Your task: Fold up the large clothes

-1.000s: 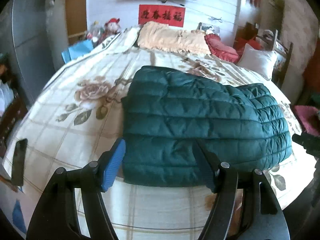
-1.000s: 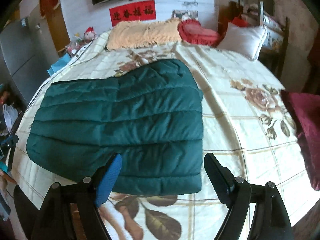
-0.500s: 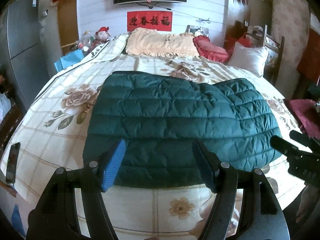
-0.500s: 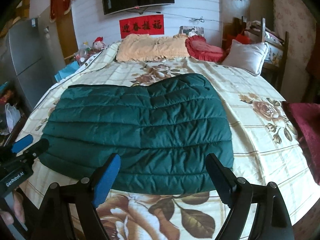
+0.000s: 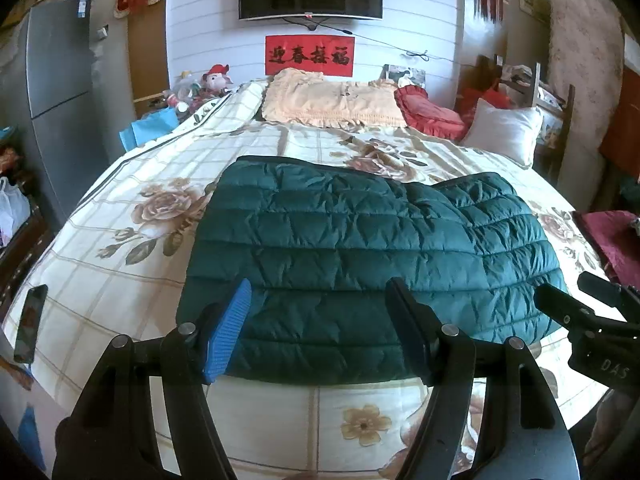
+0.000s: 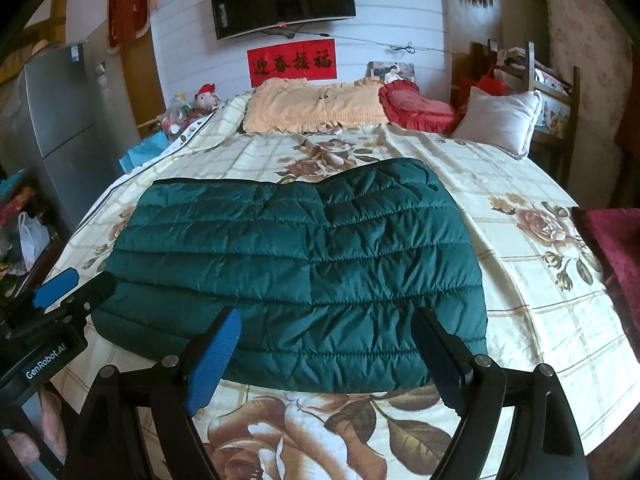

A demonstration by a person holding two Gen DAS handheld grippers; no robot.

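A dark green quilted jacket [image 5: 360, 248] [image 6: 304, 264] lies folded into a broad rectangle on the floral bedspread [image 5: 120, 248] [image 6: 532, 280]. In the left wrist view my left gripper [image 5: 320, 292] hovers open over the jacket's near edge, blue pad [image 5: 228, 332] on the left, with nothing between the fingers. My right gripper [image 6: 326, 316] is likewise open and empty above the near hem. Each gripper shows at the side of the other's view: the right gripper [image 5: 576, 316] low on the right, the left gripper [image 6: 68, 292] low on the left.
A peach pillow [image 5: 332, 100], a red cushion [image 5: 432, 112] and a white pillow [image 5: 504, 128] lie at the head of the bed. A dark phone [image 5: 30, 324] rests near the left bed edge. A grey fridge [image 5: 60, 92] stands at left, and maroon cloth [image 6: 612, 248] hangs at right.
Both grippers have drawn back from the jacket, so it looks smaller and more of the room shows. Each gripper has come into the other's view. The jaws stayed apart.
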